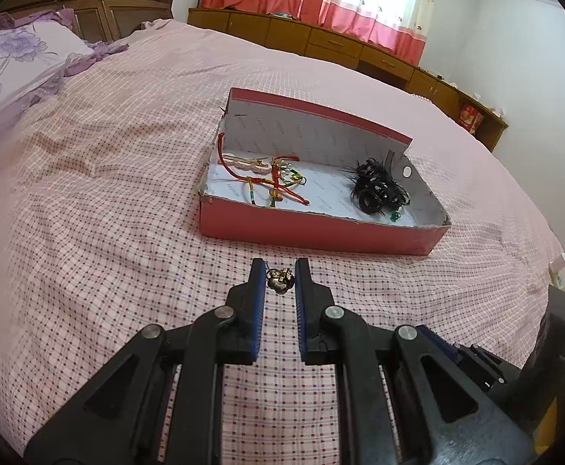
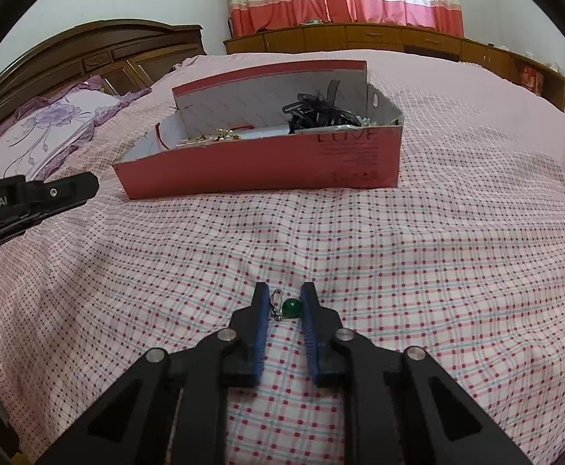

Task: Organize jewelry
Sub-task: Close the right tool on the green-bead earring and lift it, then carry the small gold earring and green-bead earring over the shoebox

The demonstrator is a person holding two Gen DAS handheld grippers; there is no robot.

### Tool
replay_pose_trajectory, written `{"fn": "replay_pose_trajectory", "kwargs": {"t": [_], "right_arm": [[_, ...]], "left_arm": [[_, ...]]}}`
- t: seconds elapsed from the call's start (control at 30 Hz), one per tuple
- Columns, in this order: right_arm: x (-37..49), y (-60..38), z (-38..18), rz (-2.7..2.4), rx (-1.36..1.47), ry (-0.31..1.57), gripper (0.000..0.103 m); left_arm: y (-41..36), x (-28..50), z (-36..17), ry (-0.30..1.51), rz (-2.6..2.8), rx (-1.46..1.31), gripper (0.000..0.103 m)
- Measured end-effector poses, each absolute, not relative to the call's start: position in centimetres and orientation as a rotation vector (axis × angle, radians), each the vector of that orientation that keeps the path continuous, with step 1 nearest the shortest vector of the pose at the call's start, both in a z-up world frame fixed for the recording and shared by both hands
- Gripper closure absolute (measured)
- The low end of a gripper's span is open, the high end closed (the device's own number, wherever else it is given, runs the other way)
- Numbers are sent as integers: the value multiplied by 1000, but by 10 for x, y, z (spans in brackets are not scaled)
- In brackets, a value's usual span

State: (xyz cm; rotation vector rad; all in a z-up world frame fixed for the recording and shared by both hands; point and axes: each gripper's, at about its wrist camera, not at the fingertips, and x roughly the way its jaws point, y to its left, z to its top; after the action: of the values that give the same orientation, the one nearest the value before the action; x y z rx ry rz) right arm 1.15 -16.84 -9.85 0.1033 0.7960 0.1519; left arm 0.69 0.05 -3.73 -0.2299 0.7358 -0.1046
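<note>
Left tool (image 1: 278, 277) is clenched on a small dark bronze-coloured metal trinket (image 1: 280, 281), pinched between the blue pads right at the tips, above the pink checked bedspread (image 1: 108, 232). At 12 o'clock from the tips, well beyond them, sits a long red cardboard box w/ white lining (image 1: 313, 232), its back flap standing up. Inside the box, left end: a tangle of red, yellow & green cords w/ gold-coloured bits (image 1: 274, 184). Right end: a clump of black hair ties & clips (image 1: 377, 190), w/ a tiny green bead piece just beside it at 5 o'clock.

Right tool (image 2: 284, 304) is pressed down at the bedspread (image 2: 437, 271), pads closed in on a small piece of jewelry: a round green bead w/ a silver clasp (image 2: 288, 306). The clasp touches the left pad, the bead sits against the right pad; whether it's lifted off the bedspread can't be told. From this view the red box (image 2: 263, 172) lies at 12 o'clock, well apart, w/ the left tool's black body (image 2: 34, 193) coming in at 9 o'clock. A purple floral pillow (image 2: 42, 131) and dark wooden headboard (image 2: 88, 50) sit at 10 o'clock.
</note>
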Motion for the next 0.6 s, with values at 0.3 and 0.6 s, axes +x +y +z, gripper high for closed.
{"fn": "replay_pose_trajectory", "kwargs": {"t": [0.3,0.6], "right_arm": [[0,-176,-76,190,140,741,88],[1,-175,-36,222,144,639,88]], "left_arm": [[-9,1,-26,697,-120,-194,97],[-12,11,-5,639,-133,-175,97]]}}
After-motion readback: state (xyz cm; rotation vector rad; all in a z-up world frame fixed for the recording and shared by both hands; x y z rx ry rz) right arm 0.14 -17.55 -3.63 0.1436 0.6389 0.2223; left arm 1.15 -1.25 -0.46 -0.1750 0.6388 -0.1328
